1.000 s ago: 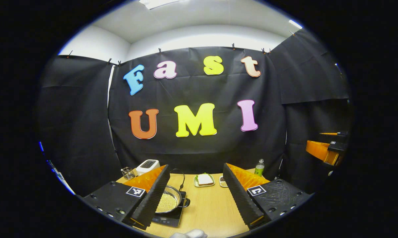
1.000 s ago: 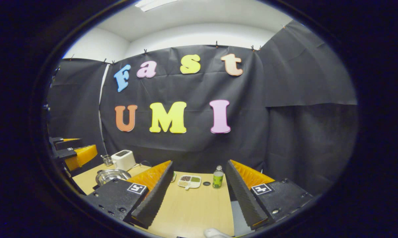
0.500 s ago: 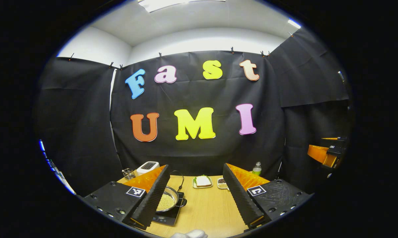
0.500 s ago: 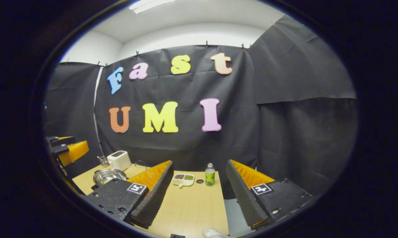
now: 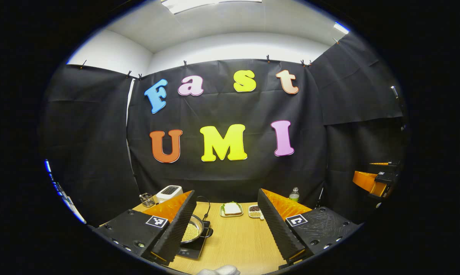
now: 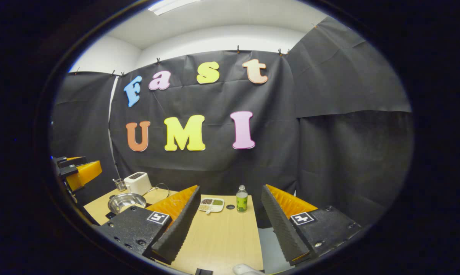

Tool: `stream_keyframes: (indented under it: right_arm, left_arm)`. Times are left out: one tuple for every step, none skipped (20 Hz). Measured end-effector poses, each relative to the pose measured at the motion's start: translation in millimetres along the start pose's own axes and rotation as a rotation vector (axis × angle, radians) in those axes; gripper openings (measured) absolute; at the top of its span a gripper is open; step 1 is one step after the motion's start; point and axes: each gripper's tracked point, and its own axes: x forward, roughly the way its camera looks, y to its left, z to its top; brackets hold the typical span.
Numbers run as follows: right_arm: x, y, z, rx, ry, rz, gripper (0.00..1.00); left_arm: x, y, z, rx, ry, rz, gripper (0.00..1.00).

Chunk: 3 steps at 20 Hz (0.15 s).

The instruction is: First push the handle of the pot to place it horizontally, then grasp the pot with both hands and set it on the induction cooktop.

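A steel pot (image 5: 192, 230) with pale yellow grains inside sits on the black induction cooktop (image 5: 189, 251) at the table's left side. Its dark handle (image 5: 208, 231) points right. My left gripper (image 5: 226, 196) is open and empty, held back from the pot, and its left finger hides part of the pot. In the right gripper view the pot (image 6: 127, 201) lies far left, on the cooktop (image 6: 108, 215). My right gripper (image 6: 230, 190) is open over the table's right part, holding nothing. Each gripper shows at the other view's edge: the right gripper (image 5: 372, 180) and the left gripper (image 6: 80, 172).
A white toaster (image 5: 169, 192) and a glass holder (image 5: 147, 199) stand at the back left. A plate with a sandwich (image 5: 231, 209), a small divided dish (image 6: 211, 204) and a green bottle (image 6: 241, 198) stand along the back of the wooden table (image 5: 237, 244).
Both grippers have drawn back from the table, so the things on it look smaller and farther. The pot stays on the cooktop and both grippers remain open.
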Motion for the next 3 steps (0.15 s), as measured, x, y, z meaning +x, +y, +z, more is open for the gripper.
stream_keyframes:
  right_arm:
    - [0.8, 0.5, -0.3, -0.002, 0.001, 0.001, 1.00]
    - [0.4, 0.6, -0.4, -0.004, -0.001, 0.000, 1.00]
    - [0.5, 0.4, -0.3, -0.004, -0.003, 0.000, 1.00]
  left_arm:
    - [0.3, -1.0, -0.3, -0.001, 0.002, -0.003, 0.96]
    - [1.1, -0.9, -1.0, -0.001, -0.001, -0.004, 0.96]
    - [1.5, -2.1, -1.7, -0.001, 0.001, -0.004, 0.96]
